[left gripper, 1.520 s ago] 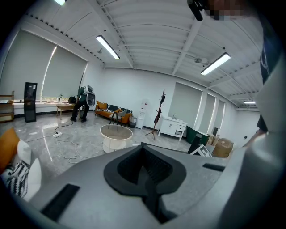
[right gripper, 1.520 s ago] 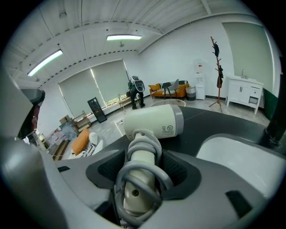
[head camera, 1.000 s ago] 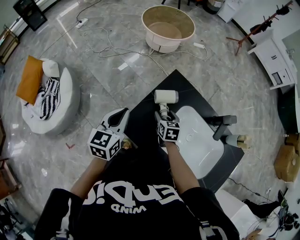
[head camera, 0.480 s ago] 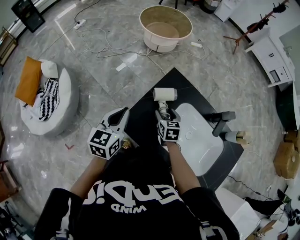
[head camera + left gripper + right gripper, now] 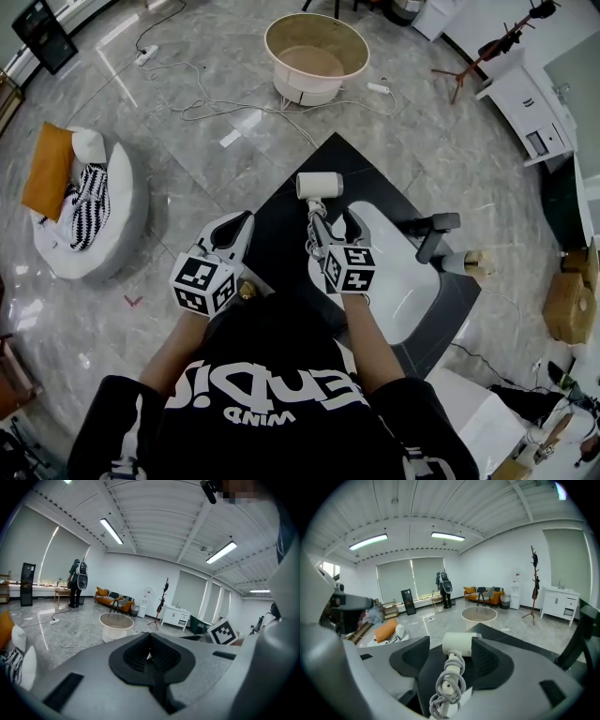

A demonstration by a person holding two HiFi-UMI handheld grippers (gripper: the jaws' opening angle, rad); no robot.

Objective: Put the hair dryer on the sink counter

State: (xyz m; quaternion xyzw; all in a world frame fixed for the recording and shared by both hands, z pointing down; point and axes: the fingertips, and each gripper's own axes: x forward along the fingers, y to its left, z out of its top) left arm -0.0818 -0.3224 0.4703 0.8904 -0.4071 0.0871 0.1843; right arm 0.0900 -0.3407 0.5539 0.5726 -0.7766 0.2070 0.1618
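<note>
Hair dryer (image 5: 319, 186) lies on the black counter (image 5: 281, 220), its white barrel just ahead of your right gripper (image 5: 336, 228) and its cord-wrapped handle running back between the jaws. The counter spreads under and ahead of that gripper. The white sink (image 5: 403, 281) sits just to its right, with the dark faucet (image 5: 431, 230) farther right beyond the bowl. Your right gripper is released: its jaws stand wide apart on either side of the handle, and neither pad touches it. Your left gripper (image 5: 236, 230) hangs to the left, near the counter's left edge, jaws pressed together on nothing.
</note>
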